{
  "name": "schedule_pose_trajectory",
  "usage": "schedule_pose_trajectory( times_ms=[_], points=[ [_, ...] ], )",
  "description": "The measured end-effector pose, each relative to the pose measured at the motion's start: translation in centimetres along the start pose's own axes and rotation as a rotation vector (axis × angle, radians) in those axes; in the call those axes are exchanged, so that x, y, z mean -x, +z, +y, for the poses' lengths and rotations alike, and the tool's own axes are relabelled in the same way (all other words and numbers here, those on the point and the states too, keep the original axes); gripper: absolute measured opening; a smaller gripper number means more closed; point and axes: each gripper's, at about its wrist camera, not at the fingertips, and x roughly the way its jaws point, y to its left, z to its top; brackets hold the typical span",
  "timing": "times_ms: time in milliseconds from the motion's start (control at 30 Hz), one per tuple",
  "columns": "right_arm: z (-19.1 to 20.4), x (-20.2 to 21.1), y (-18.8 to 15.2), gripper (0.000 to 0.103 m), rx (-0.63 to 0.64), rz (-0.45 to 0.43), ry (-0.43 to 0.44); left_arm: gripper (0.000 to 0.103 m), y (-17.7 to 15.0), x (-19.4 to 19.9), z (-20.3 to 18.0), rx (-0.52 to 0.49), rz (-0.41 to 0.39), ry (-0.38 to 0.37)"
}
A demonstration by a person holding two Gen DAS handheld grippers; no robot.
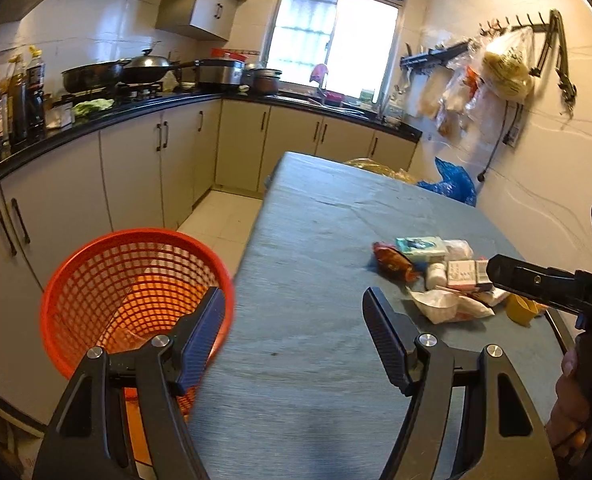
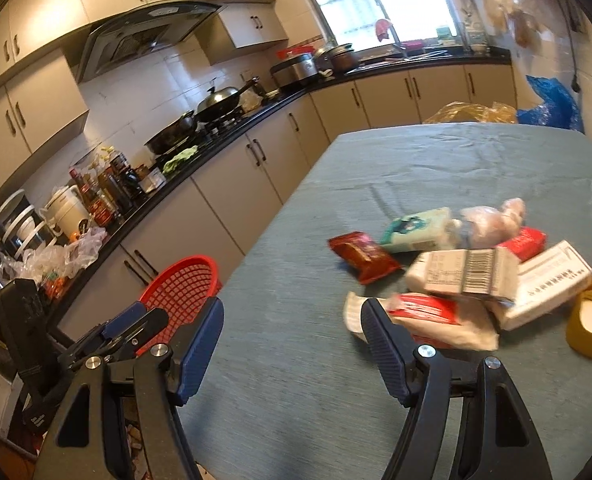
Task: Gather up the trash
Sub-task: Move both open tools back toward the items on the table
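Trash (image 2: 448,276) piled right of centre, bin (image 2: 184,288) lower left, both grippers (image 1: 292,316) (image 2: 292,320) spread empty: best lifted piecewise, nearest wrapper (image 2: 436,320) first.

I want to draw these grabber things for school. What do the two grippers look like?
Both look alike. The left gripper and the right gripper each have two flat fingers with dark blue ribbed pads, on black arms with triangle cut-outs and shiny silver bolts. From the left wrist view, the right gripper's black body has white letters starting "DA". No cables or sleeves clearly show.
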Motion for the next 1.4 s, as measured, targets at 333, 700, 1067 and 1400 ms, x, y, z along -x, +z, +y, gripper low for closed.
schedule_pose_trajectory(
  times_ms=[333,700,1067,1400],
  points=[
    [-4.0,2.5,-0.7,0.076,-0.058,-0.033,-0.040,0.071,-0.5,-0.8,-4.5,-0.072,0.033,-0.039],
    [-9.5,5.6,-1.2,0.078,-0.159,-0.086,-0.097,0.071,-1.4,-2.4,-9.4,-0.149,0.085,-0.086],
    [-14.6,8.2,-2.0,0.079,-0.250,-0.127,-0.171,0.072,-2.5,-4.1,-13.2,-0.202,0.144,-0.122],
    [-18.2,9.9,-2.9,0.080,-0.320,-0.145,-0.192,0.072,-2.7,-7.3,-15.6,-0.210,0.206,-0.143]
  ],
)
